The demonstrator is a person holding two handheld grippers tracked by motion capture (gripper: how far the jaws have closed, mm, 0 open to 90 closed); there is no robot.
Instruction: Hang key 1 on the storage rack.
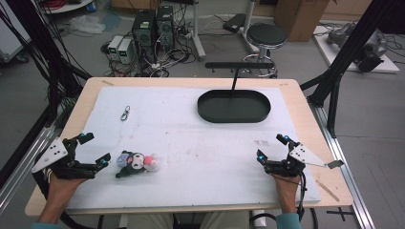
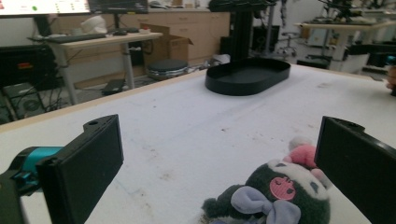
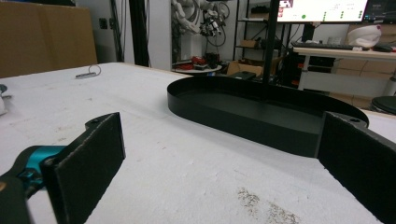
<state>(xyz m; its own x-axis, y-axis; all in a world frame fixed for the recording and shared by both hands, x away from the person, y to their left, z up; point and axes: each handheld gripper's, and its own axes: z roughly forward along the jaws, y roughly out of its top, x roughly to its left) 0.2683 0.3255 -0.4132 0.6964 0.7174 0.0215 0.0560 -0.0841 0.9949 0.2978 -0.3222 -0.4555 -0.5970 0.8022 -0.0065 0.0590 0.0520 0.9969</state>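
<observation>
Left hand-held gripper gapes wide beside the plush toy, untouched; right hand-held gripper wide, empty.

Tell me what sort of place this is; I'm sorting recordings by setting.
Likely a robotics lab or workshop: computer towers with tangled cables on the floor, a status monitor over a desk, and a foam-covered table framed by black rig struts.

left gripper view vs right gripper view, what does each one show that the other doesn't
Left gripper view: the plush toy lies close ahead of the open left gripper, near its right-hand finger, not yet held. Right gripper view: the metal clasp lies far off on the mat, beyond the open right gripper. Both show the empty black oval tray on the white mat.
</observation>
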